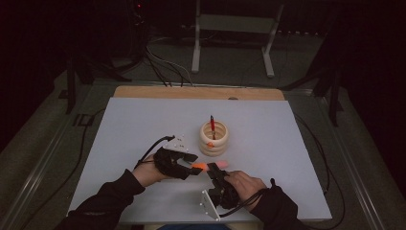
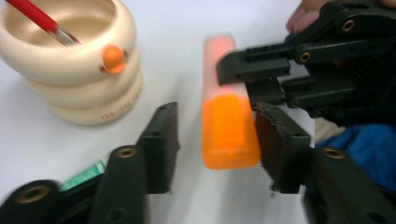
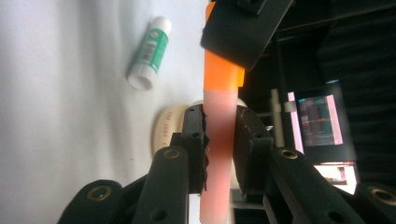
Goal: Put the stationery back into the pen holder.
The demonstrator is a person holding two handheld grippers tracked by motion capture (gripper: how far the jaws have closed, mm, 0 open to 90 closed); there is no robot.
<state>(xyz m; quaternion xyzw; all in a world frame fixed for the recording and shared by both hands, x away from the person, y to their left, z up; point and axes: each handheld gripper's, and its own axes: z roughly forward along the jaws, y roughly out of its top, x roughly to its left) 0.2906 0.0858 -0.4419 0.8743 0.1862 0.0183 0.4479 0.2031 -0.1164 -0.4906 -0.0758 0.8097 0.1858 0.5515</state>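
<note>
1. The orange-and-pink highlighter (image 2: 229,112) is held above the white worktop (image 1: 297,143), between the two grippers, just in front of the cream pen holder (image 1: 214,138).
2. The right gripper (image 3: 219,140) is clenched on the highlighter's pale pink end; in the right gripper view both pads press against its sides.
3. The left gripper (image 2: 215,140) is released: in the left gripper view the bright orange end sits between its jaws, with a clear gap to one jaw and the other jaw right beside it. No firm pinch is visible there.
4. In the high view, the left gripper (image 1: 184,165) comes in from the left and the right gripper (image 1: 215,170) from the lower right, their tips almost meeting at the highlighter (image 1: 206,166).
5. Count: one highlighter, one pen holder, one red pen (image 1: 212,125), one glue stick (image 3: 148,52), two grippers.
6. The highlighter is a smooth, flat-sided plastic bar, half translucent pink, half opaque orange.
7. The pen holder looks like three stacked rounded rings, glossy cream, with a small orange knob on its side; the red pen leans inside it.
8. The glue stick is a small white-and-green cylinder lying flat on the worktop.
</note>
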